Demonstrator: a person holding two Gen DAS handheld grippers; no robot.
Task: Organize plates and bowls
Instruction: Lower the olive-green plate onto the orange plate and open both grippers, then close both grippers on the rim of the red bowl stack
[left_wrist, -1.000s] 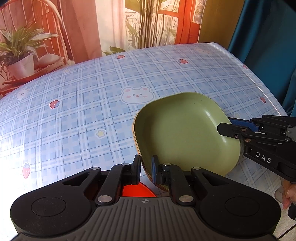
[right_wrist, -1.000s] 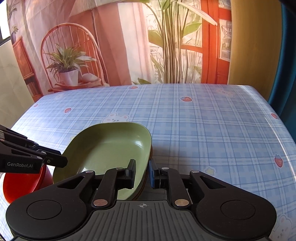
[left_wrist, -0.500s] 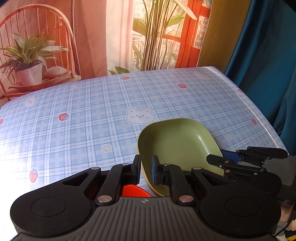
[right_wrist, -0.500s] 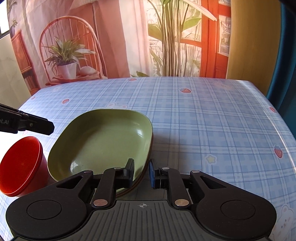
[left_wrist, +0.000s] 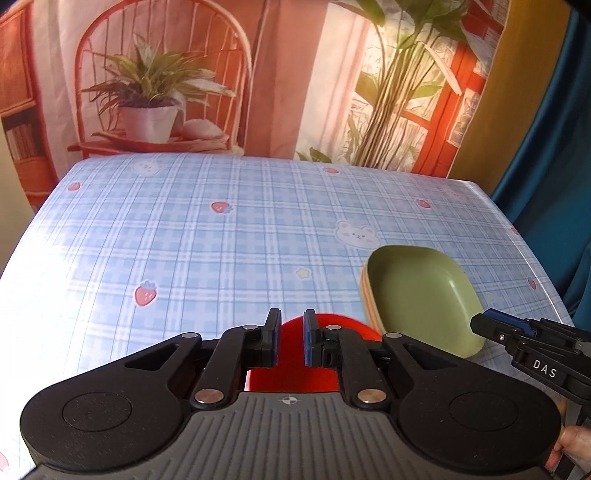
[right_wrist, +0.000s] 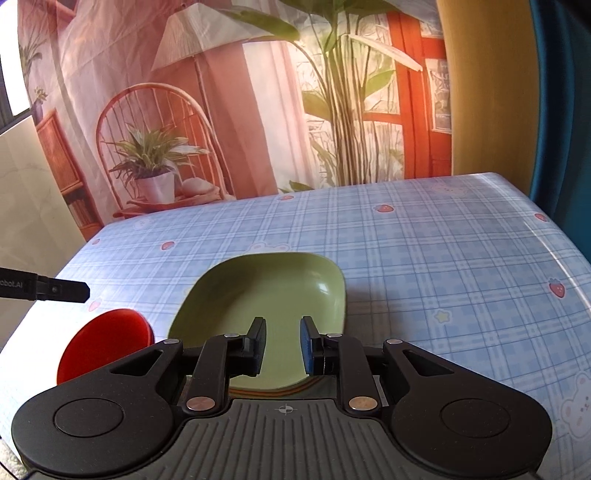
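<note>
Both grippers back off green plate (right_wrist: 269, 314); we see left gripper (left_wrist: 290, 341) and right gripper (right_wrist: 282, 345) released, jaws apart, holding nothing. Plate rests atop stack on worktop (left_wrist: 221, 240), red bowl (right_wrist: 105, 341) just beside. We judge stacking done.

We see a tabletop (left_wrist: 229, 236) under a glossy blue plaid cloth printed with strawberries, stars and bears, with bright glare along its left side. Behind it hangs a printed backdrop (right_wrist: 229, 110) showing a rattan chair, a potted plant, a lamp and an orange window frame. A teal curtain (left_wrist: 546, 155) hangs at the right.
</note>
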